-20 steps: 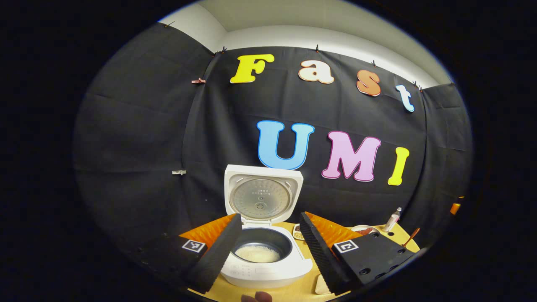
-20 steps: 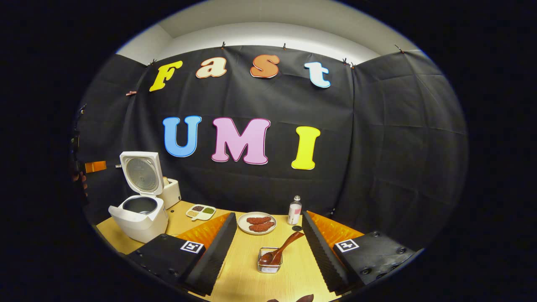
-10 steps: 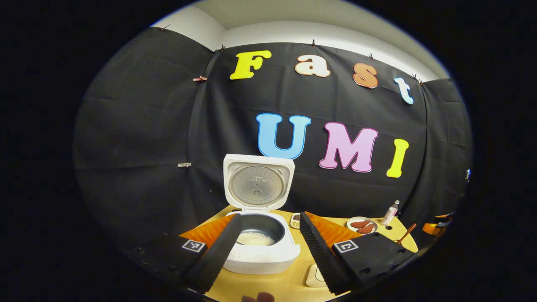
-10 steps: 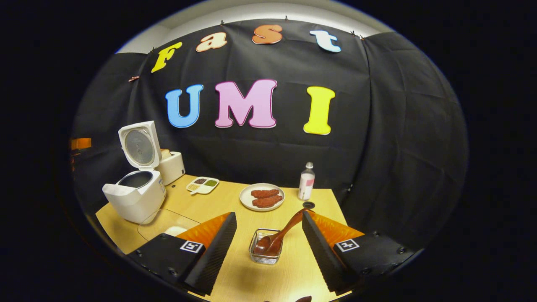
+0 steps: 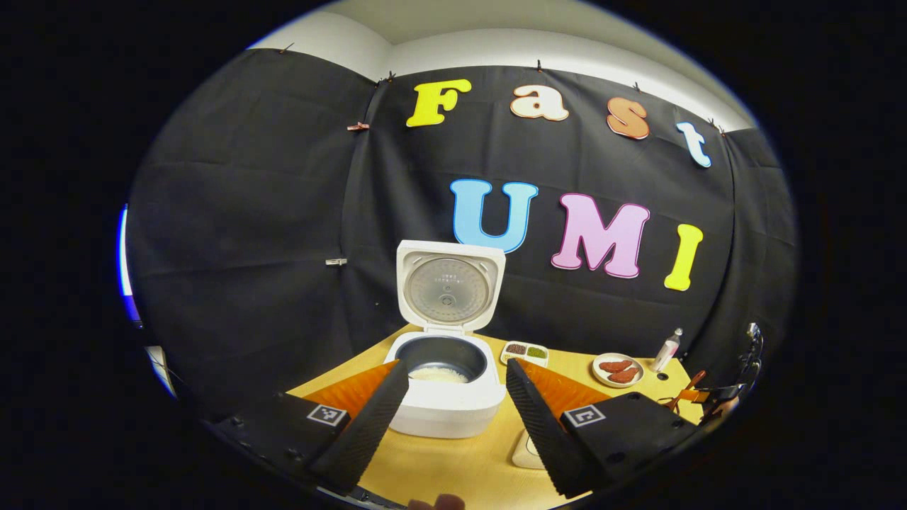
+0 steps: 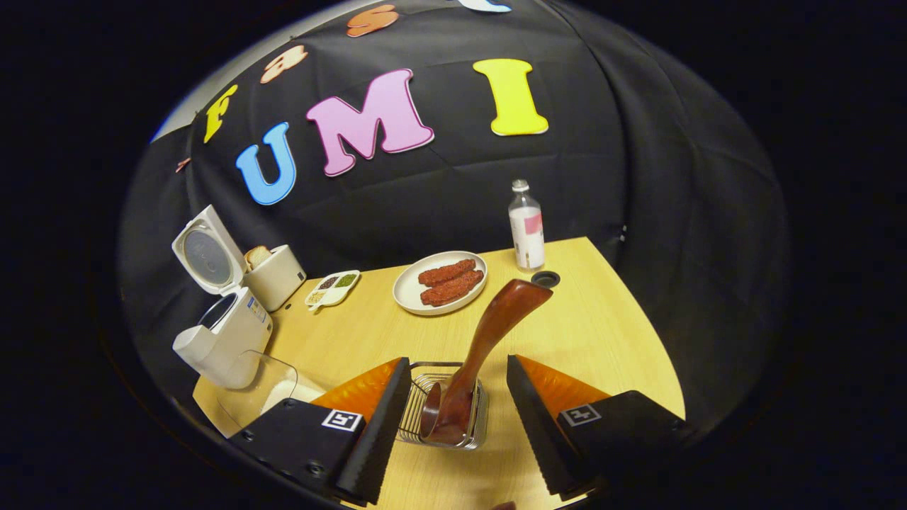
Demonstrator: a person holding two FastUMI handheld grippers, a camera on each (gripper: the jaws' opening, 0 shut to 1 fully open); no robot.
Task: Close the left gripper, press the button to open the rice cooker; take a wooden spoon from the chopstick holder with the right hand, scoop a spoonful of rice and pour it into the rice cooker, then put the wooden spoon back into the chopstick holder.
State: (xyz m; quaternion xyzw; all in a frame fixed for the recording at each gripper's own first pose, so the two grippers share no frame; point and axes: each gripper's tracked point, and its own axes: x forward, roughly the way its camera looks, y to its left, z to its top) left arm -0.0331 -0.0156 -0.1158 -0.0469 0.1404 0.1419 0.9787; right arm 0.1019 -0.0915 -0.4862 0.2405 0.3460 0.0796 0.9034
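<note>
Leaning between the spread right claw, wooden spoon in chopstick holder.

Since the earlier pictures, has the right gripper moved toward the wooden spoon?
Yes. In the right gripper view, the right gripper has come forward and down: the chopstick holder with the wooden spoon now sits between its open fingers.

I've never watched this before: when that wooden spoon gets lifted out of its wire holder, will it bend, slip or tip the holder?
The spoon looks like thick solid wood, so probably stiff. Its glossy surface may be slippery. It leans in the small wire holder, which might tip or slide if dragged sideways.
</note>
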